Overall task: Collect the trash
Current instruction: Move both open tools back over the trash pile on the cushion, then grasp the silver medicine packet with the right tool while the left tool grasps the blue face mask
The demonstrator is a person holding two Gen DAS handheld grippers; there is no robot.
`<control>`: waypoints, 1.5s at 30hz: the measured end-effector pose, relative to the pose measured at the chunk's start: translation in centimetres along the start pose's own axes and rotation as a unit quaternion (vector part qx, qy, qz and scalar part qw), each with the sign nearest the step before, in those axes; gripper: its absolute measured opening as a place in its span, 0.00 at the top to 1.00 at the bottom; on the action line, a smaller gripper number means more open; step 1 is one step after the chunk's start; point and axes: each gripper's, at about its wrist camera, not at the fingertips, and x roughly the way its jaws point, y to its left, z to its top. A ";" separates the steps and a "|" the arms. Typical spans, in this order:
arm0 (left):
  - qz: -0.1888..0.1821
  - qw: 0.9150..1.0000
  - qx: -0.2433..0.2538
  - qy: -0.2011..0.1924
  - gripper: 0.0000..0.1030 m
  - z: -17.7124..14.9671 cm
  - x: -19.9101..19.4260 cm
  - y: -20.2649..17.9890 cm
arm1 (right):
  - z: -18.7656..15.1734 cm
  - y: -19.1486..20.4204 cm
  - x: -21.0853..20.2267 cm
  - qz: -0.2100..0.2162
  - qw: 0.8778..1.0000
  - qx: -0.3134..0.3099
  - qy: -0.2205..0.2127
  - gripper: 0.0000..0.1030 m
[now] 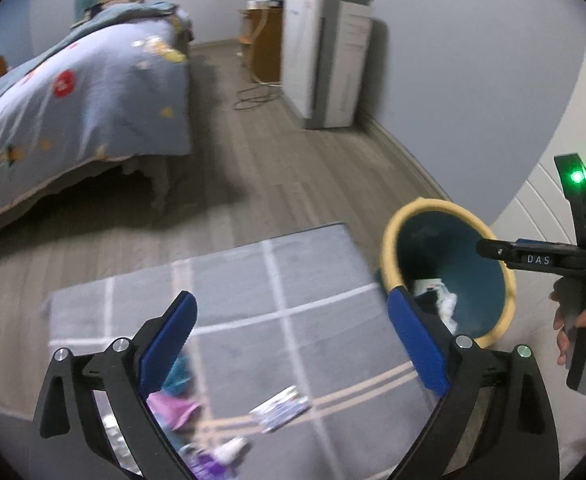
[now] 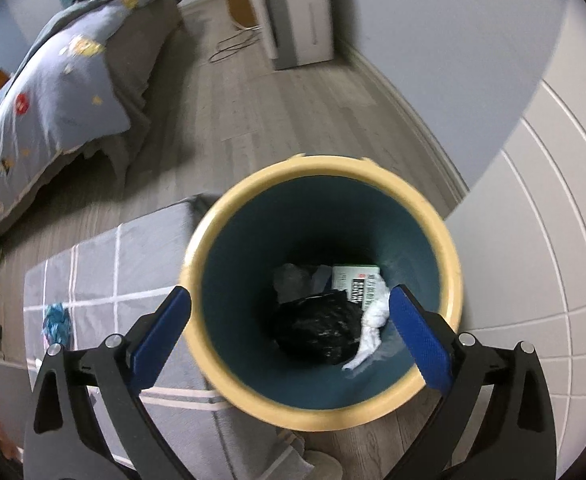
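**Two grippers spread and empty; bin partly filled, litter on rug**

Two grippers are in view, each with its jaws spread wide and nothing between the blue pads. The right gripper hangs over the trash bin, which fills the centre of the right wrist view. In the bin bottom lie a black bag, a white crumpled tissue and a printed white carton.

The left gripper is over the grey checked rug, lower centre of the left wrist view; the bin stands at the rug's right edge. On the rug at lower centre lie a printed wrapper, a pink scrap, a teal scrap and purple-and-white bits, all blurred. A hand at the right edge holds the other gripper's handle. A bed occupies the upper left.
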 end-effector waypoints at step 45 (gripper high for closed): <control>0.082 0.983 -0.066 0.149 0.07 -12.7 1.3 18.9 | -10.5 24.7 8.4 0.035 0.974 -0.165 0.148 0.24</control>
